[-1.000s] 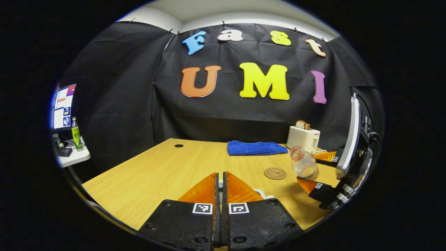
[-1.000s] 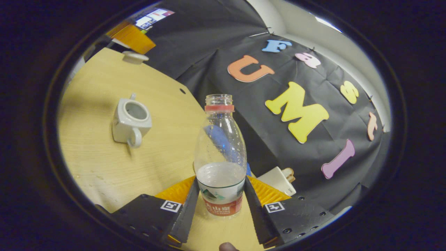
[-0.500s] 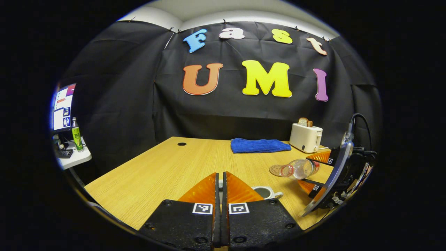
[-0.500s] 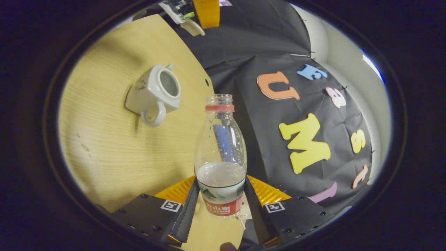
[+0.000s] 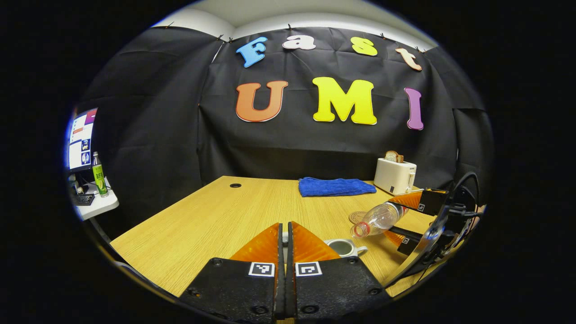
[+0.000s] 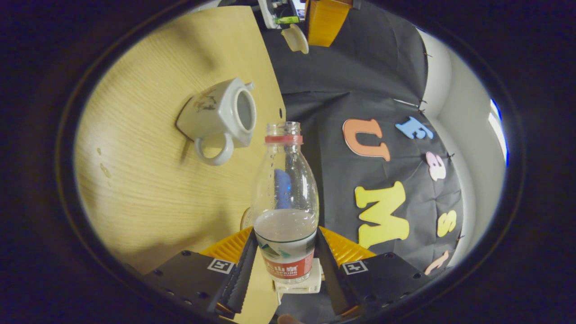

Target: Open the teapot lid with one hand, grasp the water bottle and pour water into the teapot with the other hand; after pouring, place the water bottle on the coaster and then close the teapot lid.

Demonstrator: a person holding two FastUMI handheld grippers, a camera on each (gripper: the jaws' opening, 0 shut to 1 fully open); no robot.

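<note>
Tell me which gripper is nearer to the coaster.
Right. The right gripper, holding the water bottle, hovers just beside the coaster; the left gripper sits farther back, nearer the teapot.

The right gripper (image 6: pixel 284 265) is tipped sideways, jaws clamped, while the left gripper (image 5: pixel 284 252) sits level, jaws closed.

A glossy white ceramic teapot (image 6: pixel 220 121) bears a faint brownish mark; the clear plastic bottle (image 6: pixel 285 202) has a red neck ring and a red-and-white label; a blue folded towel (image 5: pixel 336 186) lies on the pale wood-grain table (image 5: pixel 211 220).
</note>
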